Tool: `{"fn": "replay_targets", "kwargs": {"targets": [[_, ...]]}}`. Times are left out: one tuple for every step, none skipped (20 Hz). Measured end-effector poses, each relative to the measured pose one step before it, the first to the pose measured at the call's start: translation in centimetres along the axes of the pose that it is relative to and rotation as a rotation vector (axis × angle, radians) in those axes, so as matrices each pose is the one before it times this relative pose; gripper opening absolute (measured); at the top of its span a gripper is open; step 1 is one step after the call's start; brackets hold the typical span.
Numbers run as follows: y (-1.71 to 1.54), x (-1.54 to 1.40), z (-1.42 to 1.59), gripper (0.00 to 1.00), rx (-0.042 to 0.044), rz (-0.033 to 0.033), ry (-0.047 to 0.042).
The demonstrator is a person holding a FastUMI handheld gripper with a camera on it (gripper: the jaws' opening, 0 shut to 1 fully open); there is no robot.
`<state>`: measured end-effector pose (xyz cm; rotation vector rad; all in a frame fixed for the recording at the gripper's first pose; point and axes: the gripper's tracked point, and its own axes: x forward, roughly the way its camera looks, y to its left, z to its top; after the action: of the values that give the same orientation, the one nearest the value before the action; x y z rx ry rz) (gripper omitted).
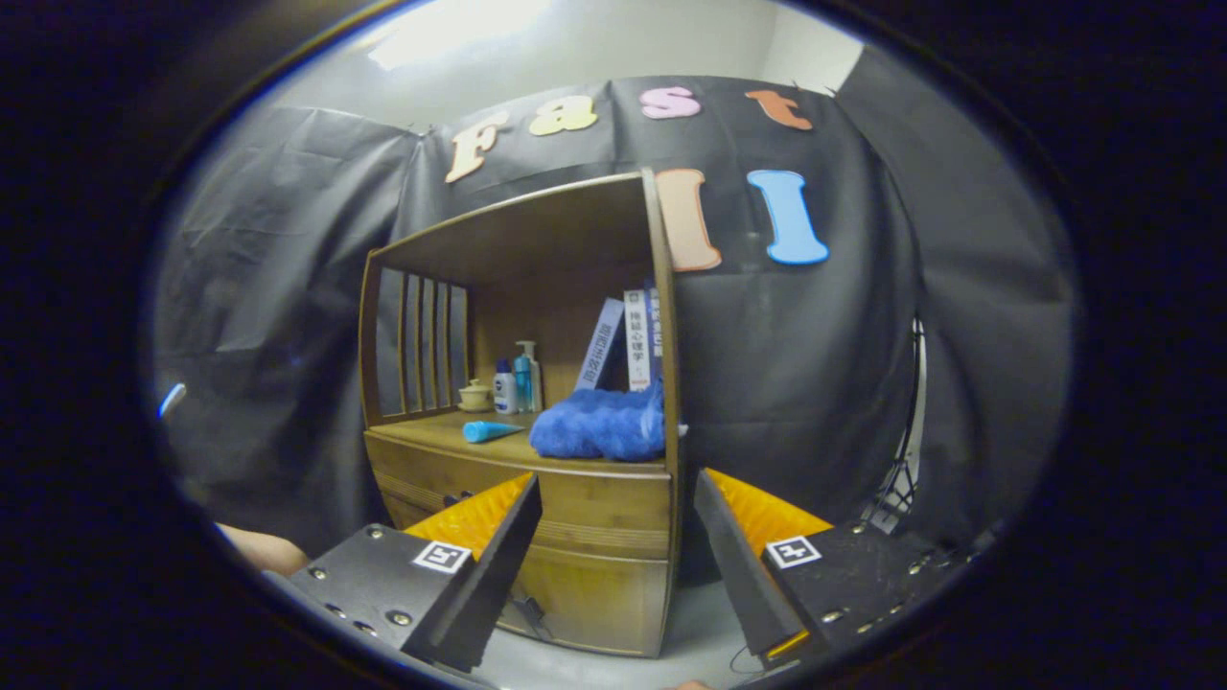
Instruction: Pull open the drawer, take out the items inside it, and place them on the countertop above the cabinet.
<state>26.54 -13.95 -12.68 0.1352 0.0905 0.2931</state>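
A wooden cabinet [585, 565] stands ahead of me, its upper drawer [575, 498] pushed in flush just beyond my fingertips. On the countertop [431, 431] above the drawers lie a fluffy blue cloth [599, 429] at the right and a blue tube [489, 431] on its side to the left of it. My gripper [613, 498] hangs in front of the drawer fronts, open, with nothing between its fingers [508, 537]. What is inside the drawers is hidden.
At the back of the shelf stand a small cup [474, 395], several bottles [518, 383] and a few leaning books [628, 340]. A lower drawer [585, 594] sits beneath the upper one. A person's arm [264, 551] shows beside the left finger.
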Motion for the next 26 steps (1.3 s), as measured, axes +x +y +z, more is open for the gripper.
{"fn": "replay_targets", "kwargs": {"targets": [[-0.569, -0.539, -0.928, 0.97, 0.01952, -0.01433, 0.00646], [-0.592, -0.5, -0.874, 0.98, 0.0173, -0.01654, 0.01045], [-0.449, -0.5, -0.847, 0.98, 0.01389, -0.0131, 0.00984], [-0.404, -0.501, -0.635, 0.98, 0.00686, -0.01614, 0.00546], [-0.34, -0.4, -0.494, 0.99, 0.0044, -0.01405, 0.00068], [-0.172, -0.423, -0.266, 0.99, 0.00564, -0.01065, 0.00036], [-0.126, -0.378, -0.303, 0.99, 0.00576, -0.01235, -0.00003], [-0.207, -0.44, -0.169, 0.99, 0.00583, -0.01128, -0.00187], [-0.126, -0.347, 0.08, 0.99, 0.00309, -0.01035, -0.00458], [-0.079, -0.35, 0.172, 0.99, 0.00035, -0.00944, -0.00714], [-0.084, -0.281, 0.161, 0.99, -0.00299, -0.01025, -0.00508], [0.092, -0.249, 0.159, 0.99, -0.0035, -0.00168, -0.00264], [0.114, -0.255, 0.089, 0.99, -0.00391, -0.0022, -0.00222], [0.041, -0.224, 0.08, 0.99, -0.00509, -0.0031, -0.0027], [0.051, -0.357, 0.156, 0.99, -0.00301, -0.00067, -0.00439], [0.023, -0.161, 0.083, 0.99, -0.00201, -0.00111, -0.0032], [-0.092, -0.129, -0.077, 0.99, -0.00074, -0.00467, -0.00097], [0.036, -0.092, 0.057, 0.99, 0.003, -0.00011, -0.00272], [0.083, -0.175, 0.098, 0.99, 0.00227, -0.00073, -0.00257], [-0.021, -0.011, 0.106, 0.99, -0.00008, -0.00134, -0.00314], [-0.05, -0.059, -0.005, 0.99, 0.00067, -0.0024, -0.00253], [-0.016, 0.037, 0.106, 0.99, 0.00133, -0.00046, -0.00175], [-0.006, -0.057, -0.006, 0.99, 0.0033, -0.00145, -0.0022], [0.04, 0.004, 0.159, 0.99, 0.00403, 0.0002, -0.0025], [0.008, -0.051, -0.004, 0.99, 0.00234, -0.001, -0.00296], [-0.028, -0.049, 0.129, 0.99, 0.00035, -0.00166, -0.00387]]}}
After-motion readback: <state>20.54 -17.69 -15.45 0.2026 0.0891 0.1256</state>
